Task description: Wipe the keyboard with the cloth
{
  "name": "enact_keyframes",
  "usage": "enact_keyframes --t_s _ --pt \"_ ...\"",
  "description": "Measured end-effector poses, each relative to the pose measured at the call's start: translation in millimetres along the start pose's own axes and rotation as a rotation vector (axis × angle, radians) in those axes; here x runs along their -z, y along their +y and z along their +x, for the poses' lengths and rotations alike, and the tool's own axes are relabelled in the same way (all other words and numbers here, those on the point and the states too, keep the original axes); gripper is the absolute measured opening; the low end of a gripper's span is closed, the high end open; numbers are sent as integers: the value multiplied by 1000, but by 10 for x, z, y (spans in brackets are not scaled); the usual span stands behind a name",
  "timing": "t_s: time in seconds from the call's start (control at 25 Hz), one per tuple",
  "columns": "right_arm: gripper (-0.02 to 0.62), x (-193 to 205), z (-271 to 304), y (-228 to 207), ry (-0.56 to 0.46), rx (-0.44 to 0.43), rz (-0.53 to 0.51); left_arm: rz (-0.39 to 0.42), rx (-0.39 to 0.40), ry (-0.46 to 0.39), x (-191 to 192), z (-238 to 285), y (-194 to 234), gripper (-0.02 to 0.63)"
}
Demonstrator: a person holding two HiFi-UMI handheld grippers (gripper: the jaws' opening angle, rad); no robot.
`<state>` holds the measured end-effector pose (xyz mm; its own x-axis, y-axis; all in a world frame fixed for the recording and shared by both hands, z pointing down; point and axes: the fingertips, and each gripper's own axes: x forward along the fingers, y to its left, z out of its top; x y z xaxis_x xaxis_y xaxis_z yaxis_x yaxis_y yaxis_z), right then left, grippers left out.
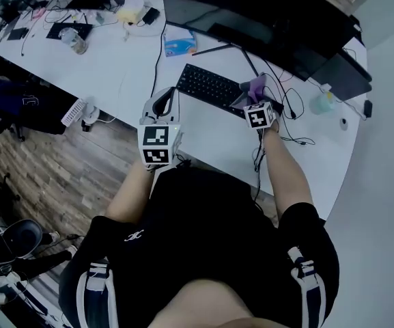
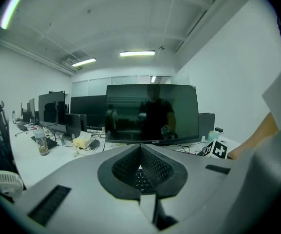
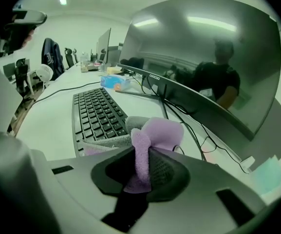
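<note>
**tongs on the right pinched on the cloth at the keyboard's end**

right tongs (image 3: 140, 167) are closed on a thin upright fold of the purple cloth (image 3: 159, 133), the rest of which is bunched just past the tips, at the right end of the keyboard (image 3: 96, 113). left tongs (image 2: 140, 167) are closed tip to tip with nothing held.

only a narrow fold is gripped, so the cloth could likely be pulled free if it is dragged hard across the keys. the keyboard is not steadied and could be pushed along the surface (image 1: 128, 67). the cables (image 3: 194, 135) at lower right of the keys could be snagged.

the grip on the fold is shown only in the right gripper view. in the head view the left tongs (image 1: 162, 104) are seen at centre, near the keyboard's left end.
</note>
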<state>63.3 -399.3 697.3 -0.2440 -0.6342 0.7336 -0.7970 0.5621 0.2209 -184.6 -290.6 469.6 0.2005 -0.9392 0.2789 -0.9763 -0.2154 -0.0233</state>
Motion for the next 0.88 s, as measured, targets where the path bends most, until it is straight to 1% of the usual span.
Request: enact_keyframes --t_s 0.48,0.68,0.88 --pt "84 -361 212 363 9 -31 -89 -17 -46 1 14 -94 396 12" --pt "84 -546 314 573 3 -56 -126 -20 -67 3 45 -133 570 12" --pt "84 -752 447 802 1 -89 -166 -33 -106 9 105 -215 798 12"
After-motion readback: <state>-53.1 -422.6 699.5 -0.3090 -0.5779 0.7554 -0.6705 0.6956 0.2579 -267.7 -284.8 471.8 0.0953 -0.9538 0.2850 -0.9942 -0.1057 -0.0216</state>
